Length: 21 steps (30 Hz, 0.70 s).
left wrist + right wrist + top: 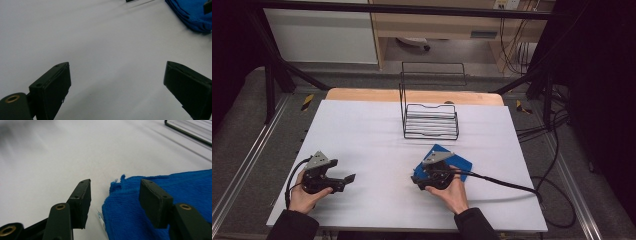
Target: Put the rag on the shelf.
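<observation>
A folded blue towel [457, 161] lies on the white table right of the middle. My right gripper [415, 179] is at the towel's near-left corner. In the right gripper view the towel [175, 187] has its frayed corner between the jaws of the right gripper [115, 182], which stands open; one jaw is over the cloth, the other over bare table. My left gripper [349, 177] is held low at the front left, pointing right. It is open [117, 67] with nothing between its jaws, and the towel [192, 15] lies farther ahead.
A black wire rack [430, 121] stands at the middle back of the white table [362, 130]; its edge [190, 131] shows in the right gripper view. A black cable [507, 182] trails right from the right gripper. Metal frame rails run along both sides.
</observation>
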{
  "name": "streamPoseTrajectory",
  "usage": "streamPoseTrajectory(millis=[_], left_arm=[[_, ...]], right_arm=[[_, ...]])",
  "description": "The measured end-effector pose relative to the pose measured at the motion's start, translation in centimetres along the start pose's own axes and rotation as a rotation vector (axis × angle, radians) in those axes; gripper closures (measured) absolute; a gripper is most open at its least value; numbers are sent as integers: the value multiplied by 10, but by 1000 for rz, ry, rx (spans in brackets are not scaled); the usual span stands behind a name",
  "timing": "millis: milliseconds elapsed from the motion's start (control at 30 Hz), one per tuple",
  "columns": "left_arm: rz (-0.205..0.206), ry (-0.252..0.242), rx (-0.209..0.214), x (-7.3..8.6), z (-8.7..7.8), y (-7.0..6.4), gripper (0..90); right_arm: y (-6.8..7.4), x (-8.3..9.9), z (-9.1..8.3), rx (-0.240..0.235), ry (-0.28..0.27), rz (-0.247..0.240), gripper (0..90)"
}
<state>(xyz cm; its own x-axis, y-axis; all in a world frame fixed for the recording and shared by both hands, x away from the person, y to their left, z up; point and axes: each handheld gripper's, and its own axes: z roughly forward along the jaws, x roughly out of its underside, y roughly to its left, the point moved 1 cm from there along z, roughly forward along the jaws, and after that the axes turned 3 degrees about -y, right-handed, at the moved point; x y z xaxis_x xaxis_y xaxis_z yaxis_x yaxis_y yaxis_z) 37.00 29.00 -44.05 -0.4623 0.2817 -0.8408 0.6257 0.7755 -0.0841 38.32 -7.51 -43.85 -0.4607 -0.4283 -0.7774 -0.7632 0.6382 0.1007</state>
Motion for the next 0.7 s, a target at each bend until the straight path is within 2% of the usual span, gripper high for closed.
streamPoseTrajectory(millis=[33, 133, 167, 267, 300, 400, 433, 467, 500, 700], left_arm=[[1, -1, 0, 0, 0, 0, 79], [2, -4, 1, 0, 0, 0, 80], [2, -1, 1, 0, 0, 0, 82], [1, 0, -1, 0, 0, 0, 83], [1, 1, -1, 0, 0, 0, 83], [1, 0, -1, 0, 0, 0, 84], [1, 0, -1, 0, 0, 0, 84], [1, 0, -1, 0, 0, 0, 84], [1, 1, -1, 0, 0, 0, 85], [-1, -2, -1, 0, 0, 1, 86]], right_arm=[[3, 2, 9, 21, 22, -9, 470], [4, 5, 14, 43, 38, -23, 501], [4, 8, 18, 66, 41, -33, 542], [4, 8, 18, 84, 37, -42, 590], [4, 9, 19, 108, 34, -43, 639], [5, 10, 19, 124, 31, -58, 676], [5, 11, 19, 142, 30, -74, 746], [5, 11, 19, 142, 30, -74, 746], [4, 10, 18, 140, 34, -75, 806], [2, 8, 16, 125, 41, -63, 863]])
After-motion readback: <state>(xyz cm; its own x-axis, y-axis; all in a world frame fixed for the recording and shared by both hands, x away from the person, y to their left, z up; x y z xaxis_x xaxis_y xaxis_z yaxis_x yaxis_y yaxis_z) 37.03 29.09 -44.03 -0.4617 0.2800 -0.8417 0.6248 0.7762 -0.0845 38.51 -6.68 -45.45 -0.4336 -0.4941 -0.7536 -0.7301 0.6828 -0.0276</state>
